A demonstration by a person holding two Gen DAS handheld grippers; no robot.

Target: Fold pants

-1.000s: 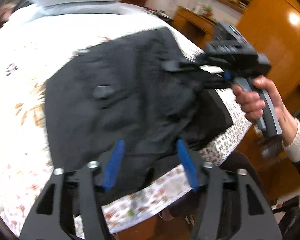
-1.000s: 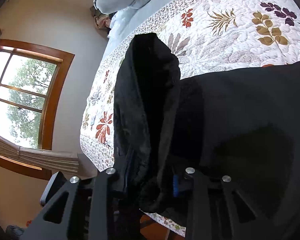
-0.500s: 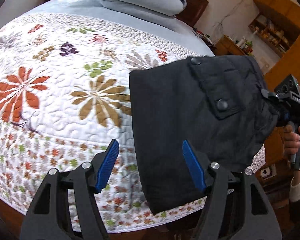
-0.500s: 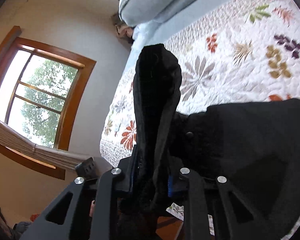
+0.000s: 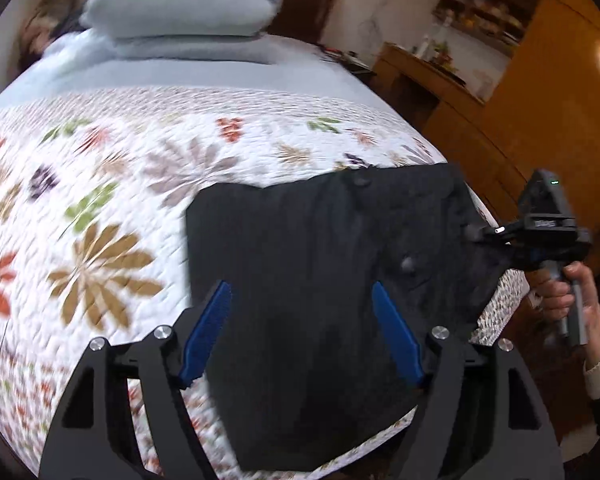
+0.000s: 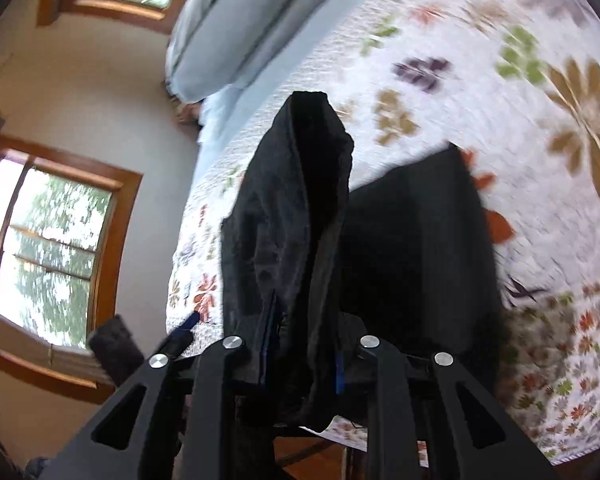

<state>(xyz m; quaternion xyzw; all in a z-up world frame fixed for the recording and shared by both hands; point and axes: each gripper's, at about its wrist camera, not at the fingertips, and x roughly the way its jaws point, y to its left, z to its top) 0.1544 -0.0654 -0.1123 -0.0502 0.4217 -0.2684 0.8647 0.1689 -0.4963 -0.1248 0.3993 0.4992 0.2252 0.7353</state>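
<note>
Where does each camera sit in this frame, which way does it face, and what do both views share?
Left wrist: on the left gripper, jaws opening with nothing clamped, looking down over the black pants toward the pillows; the right gripper and its hand show.
Right wrist: on the right gripper, shut on a raised bunch of pants, facing the windows; a blue pad of the other gripper peeks in.
Shared: pants, floral quilt, pillows.

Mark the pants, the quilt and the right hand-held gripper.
pants (image 5: 300,264), left wrist view, flat folded panel
quilt (image 5: 100,184), left wrist view, bare floral area
right hand-held gripper (image 6: 300,364), right wrist view, between fingertips, on clamped cloth
</note>
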